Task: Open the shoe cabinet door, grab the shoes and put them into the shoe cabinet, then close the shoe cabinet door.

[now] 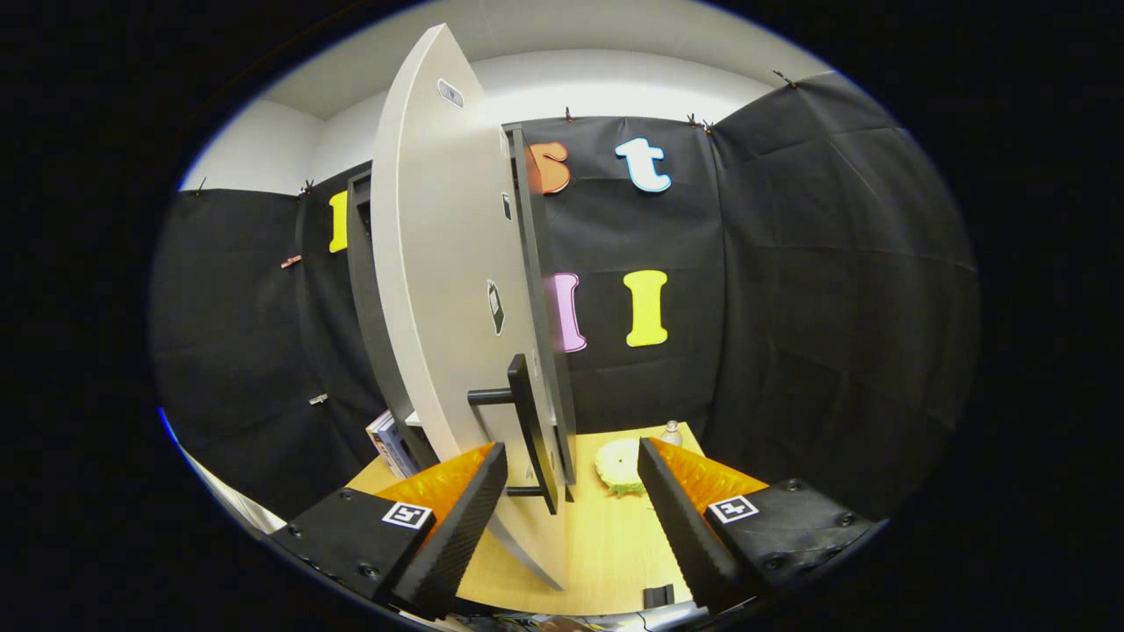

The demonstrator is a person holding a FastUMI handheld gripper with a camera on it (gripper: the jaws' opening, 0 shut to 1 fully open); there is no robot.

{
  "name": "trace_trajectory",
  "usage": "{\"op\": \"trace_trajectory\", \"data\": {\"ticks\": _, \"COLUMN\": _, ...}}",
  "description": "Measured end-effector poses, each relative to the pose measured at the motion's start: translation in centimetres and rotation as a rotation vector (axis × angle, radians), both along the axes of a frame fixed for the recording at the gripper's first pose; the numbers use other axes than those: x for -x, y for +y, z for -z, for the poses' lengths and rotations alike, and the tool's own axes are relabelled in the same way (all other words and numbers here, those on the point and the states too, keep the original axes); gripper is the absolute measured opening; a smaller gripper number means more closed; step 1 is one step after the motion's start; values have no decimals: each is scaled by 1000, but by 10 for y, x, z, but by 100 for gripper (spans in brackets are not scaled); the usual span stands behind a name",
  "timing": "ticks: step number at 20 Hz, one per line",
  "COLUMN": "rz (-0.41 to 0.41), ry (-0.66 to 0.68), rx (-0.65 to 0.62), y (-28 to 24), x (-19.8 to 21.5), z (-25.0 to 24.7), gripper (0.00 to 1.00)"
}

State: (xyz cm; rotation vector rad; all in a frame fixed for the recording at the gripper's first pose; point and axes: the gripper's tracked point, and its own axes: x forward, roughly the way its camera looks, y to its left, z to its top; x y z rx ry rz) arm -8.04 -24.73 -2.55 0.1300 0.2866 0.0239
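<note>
A: Between the two fingers of the hand-held gripper (572,491), what lies in the gap?

B: The fingers stand wide apart and press on nothing. The dark bar handle (529,428) of the shoe cabinet door (439,290) rises in the gap, nearer the left finger than the right, and neither finger touches it as far as can be judged.

A: How does the handle's long axis run?

B: Upright, along the door's free edge, carried off the door face by two short posts that point left. The fingers straddle it from left and right, so a close across that axis would take it squarely.

A: And the door itself?

B: It is seen almost edge-on, swung partly out from the shoe cabinet (373,298), whose dark frame shows behind it to the left. Whether the coming move is a pull or a push cannot be told.

A: What lies beyond?

B: A pale yellow round object (620,465) rests on the table (606,544), just ahead of the right finger, with a small bottle (671,432) farther off. Its identity is unclear.
</note>
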Motion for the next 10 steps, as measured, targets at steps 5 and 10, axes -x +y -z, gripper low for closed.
{"op": "trace_trajectory", "data": {"ticks": 5, "rz": -15, "ry": -5, "rx": 22, "y": 34, "x": -2, "z": 4, "gripper": 97}}
{"op": "trace_trajectory", "data": {"ticks": 10, "rz": -20, "ry": -10, "rx": 30, "y": 93, "x": -8, "z": 9, "gripper": 97}}
